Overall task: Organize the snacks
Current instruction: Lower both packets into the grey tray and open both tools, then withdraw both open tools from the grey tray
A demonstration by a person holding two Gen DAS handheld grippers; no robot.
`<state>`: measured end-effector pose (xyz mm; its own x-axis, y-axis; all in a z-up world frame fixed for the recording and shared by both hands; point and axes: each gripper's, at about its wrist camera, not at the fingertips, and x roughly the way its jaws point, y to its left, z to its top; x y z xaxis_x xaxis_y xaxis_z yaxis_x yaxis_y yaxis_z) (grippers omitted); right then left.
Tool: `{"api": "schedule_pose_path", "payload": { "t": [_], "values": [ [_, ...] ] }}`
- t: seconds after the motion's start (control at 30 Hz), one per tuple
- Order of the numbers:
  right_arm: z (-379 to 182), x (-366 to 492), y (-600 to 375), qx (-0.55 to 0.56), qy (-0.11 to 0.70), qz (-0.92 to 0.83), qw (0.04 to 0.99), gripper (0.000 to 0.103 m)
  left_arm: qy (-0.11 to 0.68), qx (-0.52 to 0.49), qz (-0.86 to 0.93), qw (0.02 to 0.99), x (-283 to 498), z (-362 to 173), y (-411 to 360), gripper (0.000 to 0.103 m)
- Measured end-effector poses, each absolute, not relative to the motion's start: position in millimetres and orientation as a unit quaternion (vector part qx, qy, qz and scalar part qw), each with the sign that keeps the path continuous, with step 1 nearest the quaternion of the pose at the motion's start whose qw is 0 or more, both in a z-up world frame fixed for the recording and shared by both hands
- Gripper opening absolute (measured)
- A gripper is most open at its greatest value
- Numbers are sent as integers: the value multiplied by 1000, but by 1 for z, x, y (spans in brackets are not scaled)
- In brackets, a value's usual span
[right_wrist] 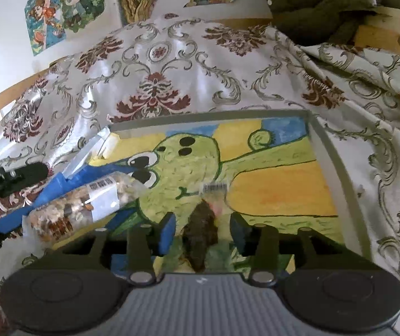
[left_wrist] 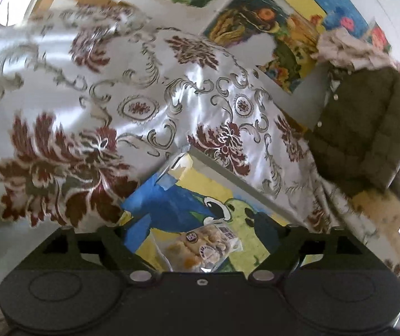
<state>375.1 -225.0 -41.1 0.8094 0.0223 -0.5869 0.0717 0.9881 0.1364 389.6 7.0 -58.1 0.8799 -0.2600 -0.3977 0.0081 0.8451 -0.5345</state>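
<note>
Under my view lies a glossy white cloth (right_wrist: 205,64) printed with maroon flowers and grey scrolls, creased and draping over the far and right edges of what it covers. Past its far edge, on the white wall, hang colourful cartoon paintings (right_wrist: 63,8), one partly unpainted (left_wrist: 258,25). At the right corner an olive quilted jacket (left_wrist: 367,128) with pale snaps hangs over bare light wood (right_wrist: 390,35), with a crumpled pale garment (left_wrist: 345,47) heaped on top of it. Beyond the cloth's left edge a bright window (left_wrist: 15,2) shows between wooden frames.
</note>
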Motion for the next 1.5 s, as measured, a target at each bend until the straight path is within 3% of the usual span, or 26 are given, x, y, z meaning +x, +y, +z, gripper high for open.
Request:
{"api": "schedule_pose_path", "payload": {
  "t": [0.27, 0.5, 0.67, 0.97, 1.23, 1.5],
  "values": [
    [-7, 344, -232, 85, 262, -27, 961, 78, 220, -188, -66, 955, 365, -31, -9, 100],
    [24, 304, -231, 66, 221, -20, 973, 96, 212, -136, -50, 966, 331, -3, -13, 102],
    [38, 260, -228, 33, 187, -21, 982, 103, 206, -103, -30, 973, 297, 10, -15, 102],
    [46, 180, -228, 14, 167, -16, 986, 103, 219, -53, -25, 974, 215, 14, -13, 102],
    [41, 123, -234, 49, 180, -27, 982, 103, 215, -21, -8, 976, 142, 18, -4, 102],
    [28, 80, -227, 63, 214, -29, 974, 103, 259, -27, 2, 965, 101, 14, 9, 102]
  ]
}}
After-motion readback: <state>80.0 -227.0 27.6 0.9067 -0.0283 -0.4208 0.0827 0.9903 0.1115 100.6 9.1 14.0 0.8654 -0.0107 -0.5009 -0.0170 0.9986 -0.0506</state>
